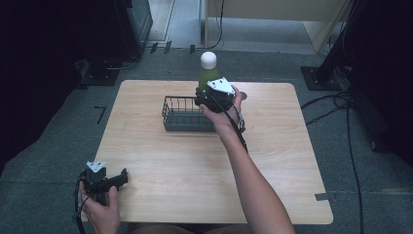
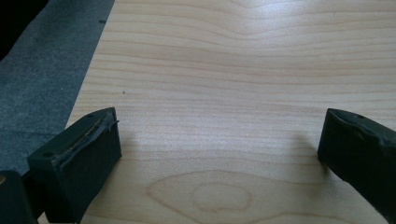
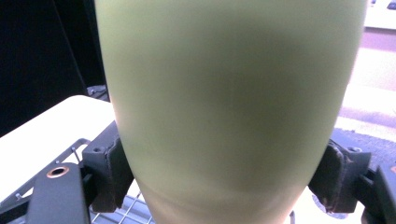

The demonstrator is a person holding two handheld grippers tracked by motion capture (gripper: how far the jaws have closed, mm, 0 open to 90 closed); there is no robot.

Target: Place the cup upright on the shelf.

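Note:
A green bottle (image 1: 207, 74) with a white cap stands upright above the right end of a dark wire basket (image 1: 181, 113) at the back of the wooden table (image 1: 160, 161). My right gripper (image 1: 210, 95) is shut on the bottle's lower body. In the right gripper view the green bottle (image 3: 229, 107) sits between both pads (image 3: 109, 172), with the basket's wire (image 3: 70, 154) below. My left gripper (image 1: 119, 178) rests at the table's near left corner, open. In the left gripper view its jaws stand wide apart over bare wood (image 2: 224, 116), the gripper (image 2: 217, 154) holding nothing.
Grey carpet (image 1: 370, 195) surrounds the table. Cables (image 1: 341, 105) trail on the floor at the right, and dark equipment stands at the back left and right. A pale wooden cabinet (image 1: 272, 19) stands behind the table.

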